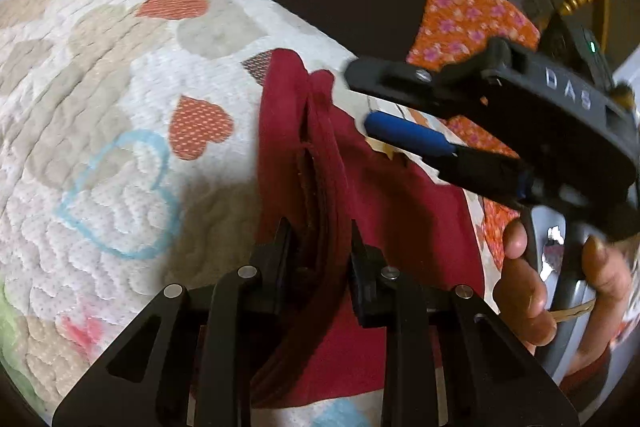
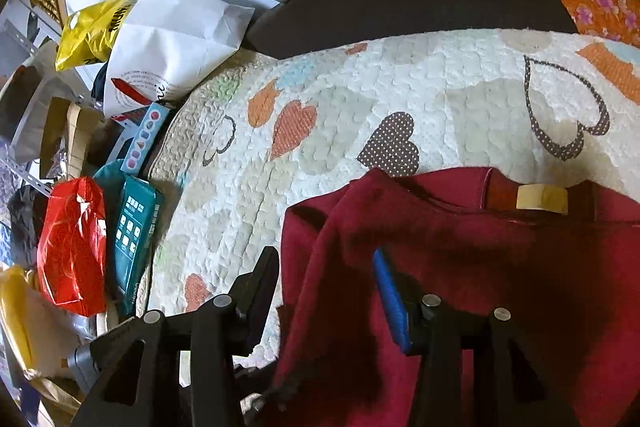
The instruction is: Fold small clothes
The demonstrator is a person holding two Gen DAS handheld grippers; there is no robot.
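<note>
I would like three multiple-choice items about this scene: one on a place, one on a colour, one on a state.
1. Where does the dark red knit garment lie?
A. on the heart-patterned quilt
B. on a wooden chair
C. inside a red plastic bag

2. What colour is the pad on one finger of the right gripper?
A. green
B. blue
C. white

3. What is the left gripper doing?
A. hanging open above bare quilt
B. holding a yellow bag
C. gripping a folded edge of the garment

Answers: 1 A, quilt shows all around the garment. 2 B, the blue pad is plain in both views. 3 C, red folds sit pinched between its fingers.
</note>
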